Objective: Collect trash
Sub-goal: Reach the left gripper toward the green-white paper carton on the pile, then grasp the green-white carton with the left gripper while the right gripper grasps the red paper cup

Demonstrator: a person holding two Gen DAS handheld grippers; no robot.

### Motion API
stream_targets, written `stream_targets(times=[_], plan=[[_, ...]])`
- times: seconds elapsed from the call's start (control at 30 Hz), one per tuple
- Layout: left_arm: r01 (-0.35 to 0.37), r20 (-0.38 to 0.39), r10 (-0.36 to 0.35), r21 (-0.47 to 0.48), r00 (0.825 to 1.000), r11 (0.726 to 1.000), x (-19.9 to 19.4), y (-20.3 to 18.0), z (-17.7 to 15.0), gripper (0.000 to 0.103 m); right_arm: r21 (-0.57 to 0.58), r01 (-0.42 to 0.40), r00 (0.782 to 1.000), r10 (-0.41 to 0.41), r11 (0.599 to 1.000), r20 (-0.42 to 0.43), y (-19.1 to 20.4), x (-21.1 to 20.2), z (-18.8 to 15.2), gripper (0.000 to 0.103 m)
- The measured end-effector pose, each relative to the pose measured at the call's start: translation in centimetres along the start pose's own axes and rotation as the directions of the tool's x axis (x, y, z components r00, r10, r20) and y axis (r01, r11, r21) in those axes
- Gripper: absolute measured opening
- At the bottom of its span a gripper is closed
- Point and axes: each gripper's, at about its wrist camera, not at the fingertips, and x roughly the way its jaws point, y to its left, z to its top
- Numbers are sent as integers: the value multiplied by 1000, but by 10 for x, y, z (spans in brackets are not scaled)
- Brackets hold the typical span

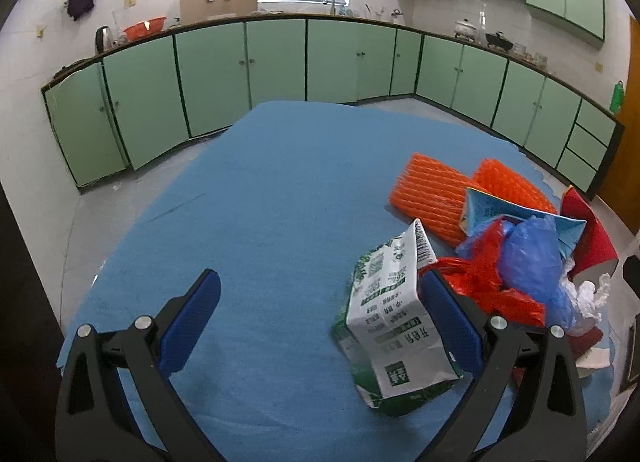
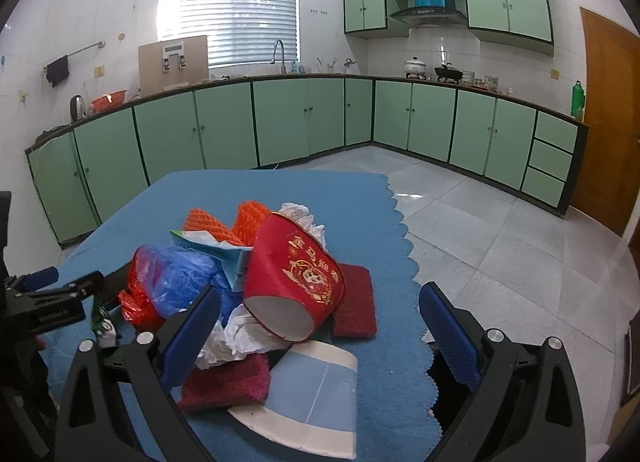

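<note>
On the blue cloth (image 1: 260, 202) that covers the table, my left gripper (image 1: 320, 298) hangs with its jaws spread wide. A crushed green and white milk carton (image 1: 392, 318) lies between the fingers, close against the right finger; I cannot tell whether the pad touches it. To the right of the carton sits the trash pile: a red plastic bag (image 1: 492, 266) tangled with a blue plastic bag (image 1: 532, 250), a flattened light blue carton (image 1: 520, 218) above them, and two orange ribbed sheets (image 1: 432, 194) lying on the far side.

From the right wrist view, my right gripper (image 2: 320, 302) is also wide open and holds nothing. Between its fingers a red paper cup (image 2: 296, 278) with gold print lies tipped on its side, its white mouth facing me. Crumpled white tissue (image 2: 240, 334) sits under the cup, beside the left finger. A dark red scouring pad (image 2: 228, 382) lies near me at the left, another (image 2: 356, 302) just right of the cup. A flattened blue and white paper piece (image 2: 316, 394) rests nearest, at the cloth's scalloped edge. Green cabinets (image 2: 280, 122) line the far wall.
</note>
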Motion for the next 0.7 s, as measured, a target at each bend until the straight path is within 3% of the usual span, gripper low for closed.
stream_targets(times=[0.23, 0.37, 0.57, 0.7], plan=[[153, 1, -153, -9, 988, 988, 4, -7, -5, 51, -12, -6, 1000, 6, 1000, -1, 4, -1, 4, 97], [188, -4, -188, -7, 982, 982, 7, -19, -8, 40, -12, -4, 1000, 4, 1000, -3, 2, -3, 5, 97], [123, -7, -123, -13, 992, 992, 3, -16, -8, 29, -1, -7, 1000, 7, 1000, 2, 0, -3, 5, 97], [117, -12, -116, 4, 993, 993, 3, -20, -10, 25, -1, -21, 1000, 21, 1000, -7, 2, -1, 2, 97]])
